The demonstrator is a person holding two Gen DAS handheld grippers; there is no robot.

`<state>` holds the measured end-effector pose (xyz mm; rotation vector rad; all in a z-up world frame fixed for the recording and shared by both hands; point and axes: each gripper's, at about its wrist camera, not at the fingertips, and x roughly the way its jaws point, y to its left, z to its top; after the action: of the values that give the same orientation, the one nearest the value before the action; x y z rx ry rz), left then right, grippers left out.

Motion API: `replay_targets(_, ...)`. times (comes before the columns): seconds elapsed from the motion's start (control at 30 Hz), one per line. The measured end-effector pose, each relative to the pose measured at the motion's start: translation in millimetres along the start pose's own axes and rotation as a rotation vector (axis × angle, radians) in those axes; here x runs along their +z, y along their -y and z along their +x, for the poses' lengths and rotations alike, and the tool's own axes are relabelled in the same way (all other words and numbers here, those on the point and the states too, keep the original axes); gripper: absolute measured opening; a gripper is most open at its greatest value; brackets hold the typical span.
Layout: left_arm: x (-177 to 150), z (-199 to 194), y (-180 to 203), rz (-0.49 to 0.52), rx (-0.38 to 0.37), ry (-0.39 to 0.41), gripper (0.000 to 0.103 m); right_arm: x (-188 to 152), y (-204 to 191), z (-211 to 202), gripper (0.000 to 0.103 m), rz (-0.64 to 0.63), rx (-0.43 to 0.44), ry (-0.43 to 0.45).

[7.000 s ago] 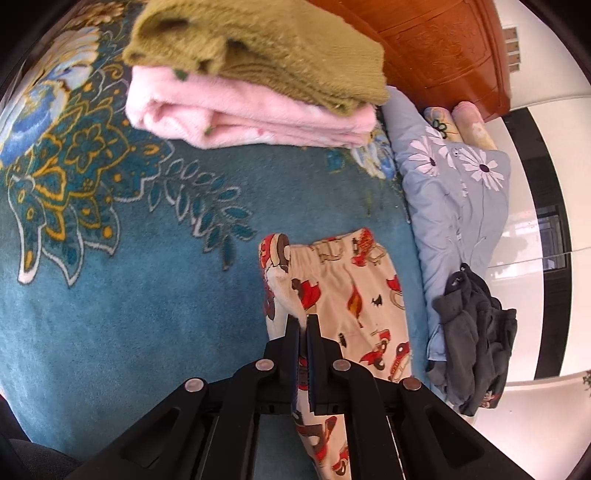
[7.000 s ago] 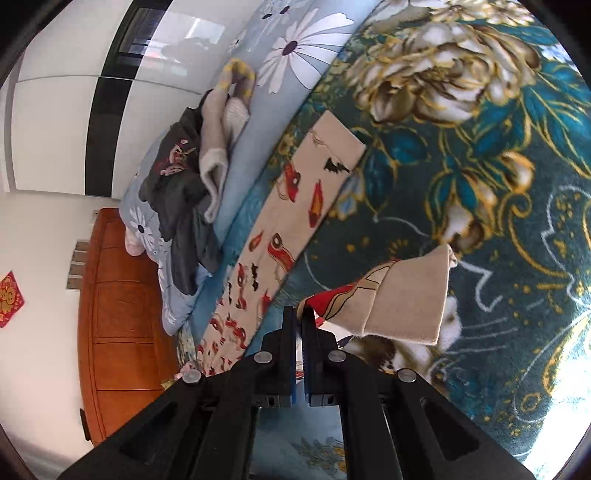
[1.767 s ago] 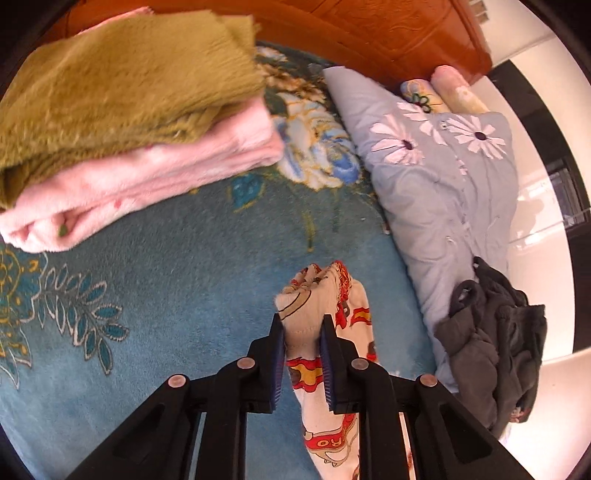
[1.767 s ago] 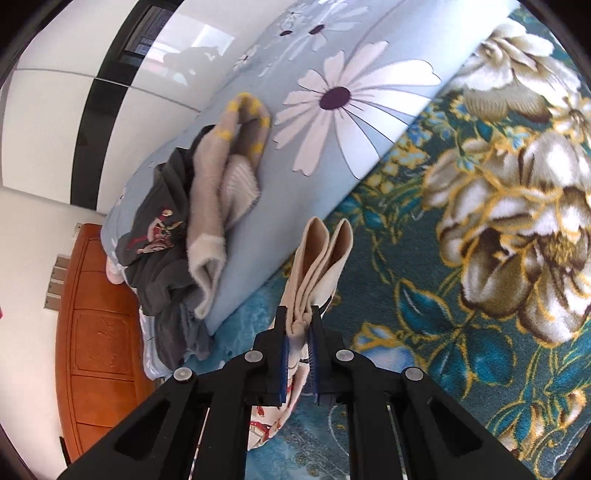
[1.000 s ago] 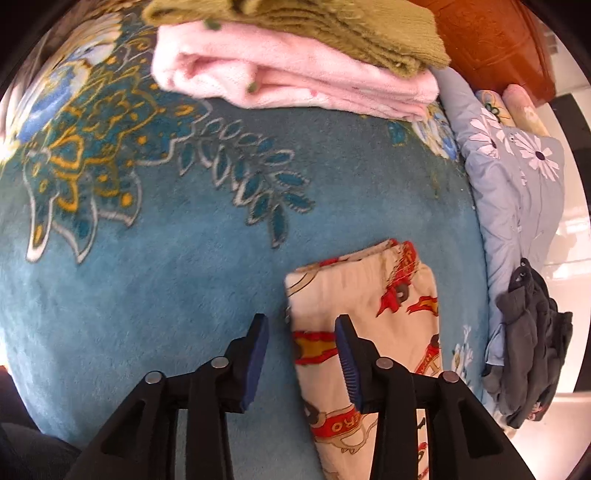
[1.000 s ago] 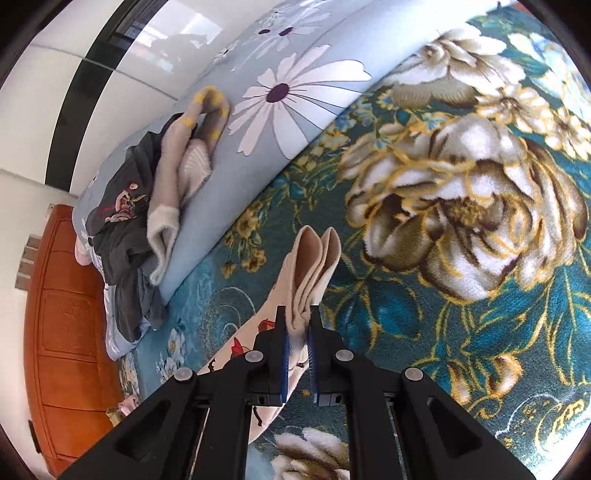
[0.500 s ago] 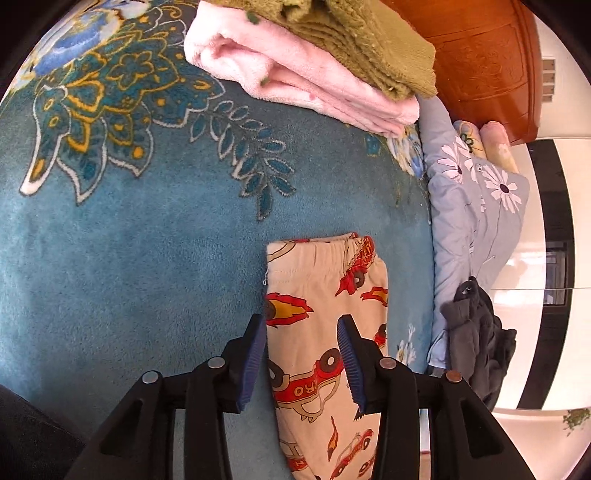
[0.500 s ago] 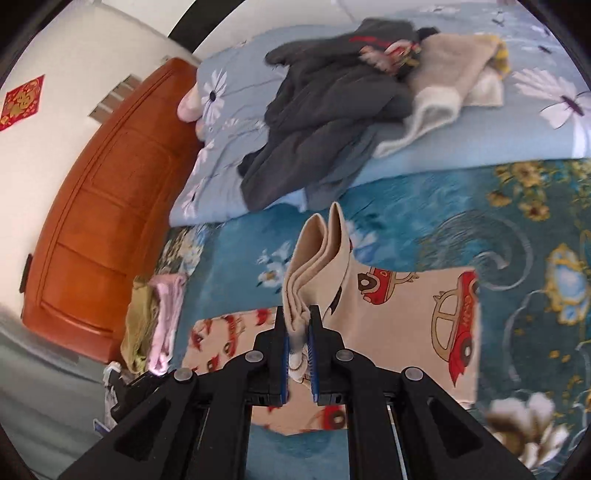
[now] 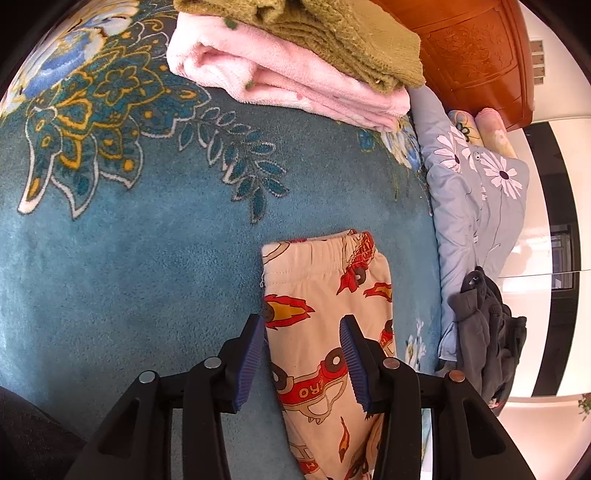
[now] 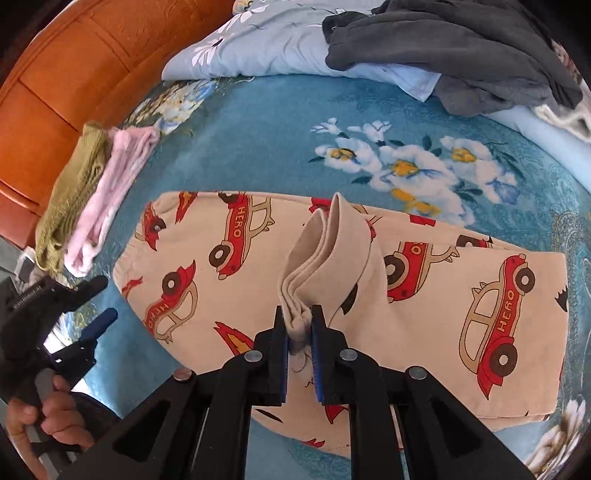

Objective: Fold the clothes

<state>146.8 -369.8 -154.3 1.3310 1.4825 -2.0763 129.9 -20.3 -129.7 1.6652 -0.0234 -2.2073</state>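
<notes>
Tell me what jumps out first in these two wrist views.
The cream car-print pants lie flat across the blue floral rug, one bunched end pinched in the right gripper, whose jaws have just been opening. The left gripper hangs open over their waistband. Behind, an olive knit sits on a pink towel.

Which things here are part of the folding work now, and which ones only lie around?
In the job:
- car-print trousers
- right gripper, jaws just opening, hem between them
- left gripper, open

Lying about:
- pink towel
- olive towel
- dark grey clothes
- floral quilt
</notes>
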Motion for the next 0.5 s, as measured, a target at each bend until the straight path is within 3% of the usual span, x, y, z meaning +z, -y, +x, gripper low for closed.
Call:
replay_targets(0.07,0.7,3.1,-1.5,-0.004,0.011,-0.004,0.047,-3.1,-7.2,8.3,0.017,-0.034,-0.016,-0.014)
replay_targets(0.2,3.9,9.6,-6.0,-0.022,0.031,-0.013,0.047,-7.6,-11.3,31.5,0.042,-0.057,0.076,-0.095)
replay_targets(0.27,5.5,11.8,-6.5,-0.023,0.036,-0.010,0.047,-8.0,-12.5,32.1,0.048,-0.094,0.122,-0.100)
replay_targets(0.4,8.7,16.7,-3.1,0.000,0.041,0.003,0.047,-1.3,7.3,5.6,0.048,-0.024,0.264,-0.062)
replay_targets(0.5,9.9,20.5,-2.1,0.001,0.036,0.017,0.047,1.4,35.0,-21.6,0.048,0.027,0.269,0.000)
